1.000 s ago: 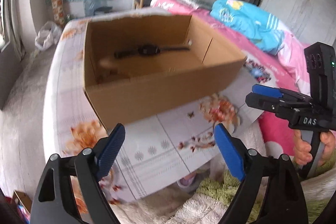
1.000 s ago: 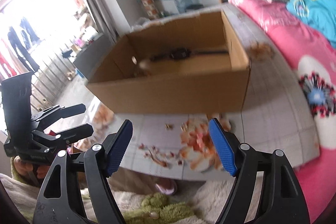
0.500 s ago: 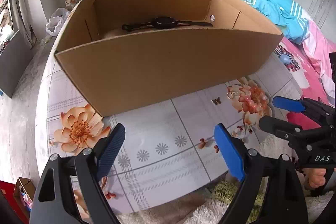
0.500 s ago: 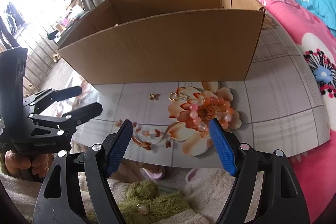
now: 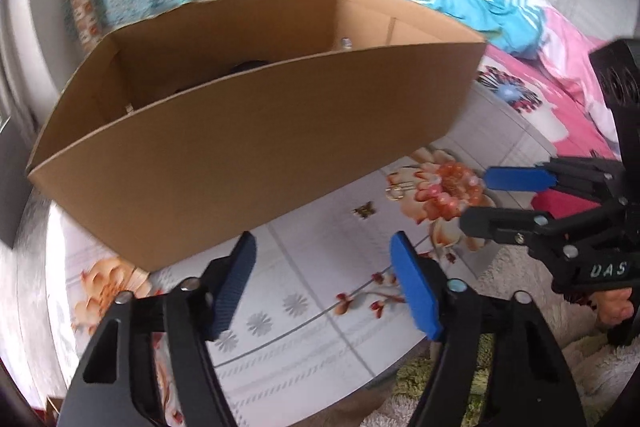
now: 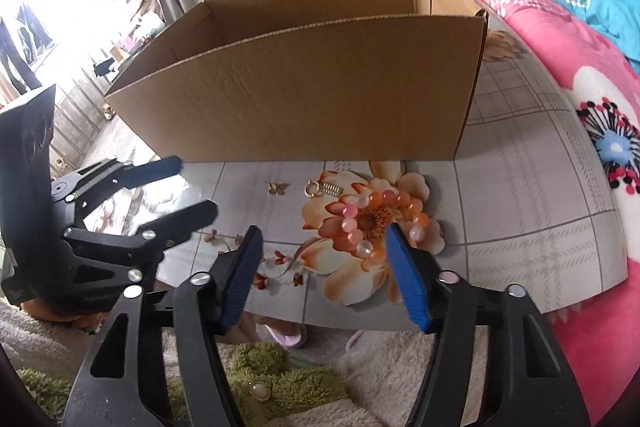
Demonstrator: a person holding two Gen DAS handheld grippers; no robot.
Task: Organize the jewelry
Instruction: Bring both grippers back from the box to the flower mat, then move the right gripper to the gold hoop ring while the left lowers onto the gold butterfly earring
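You brought both grippers down toward the table, jaws closing on nothing: right gripper lined up on the bead bracelet before the cardboard box, left gripper alongside.

Both wrist views look down, sharing the cardboard box.

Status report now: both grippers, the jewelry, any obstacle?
Left gripper and right gripper closing, both empty. Pink-orange bead bracelet on flowered tablecloth before brown cardboard box. Nothing blocking.
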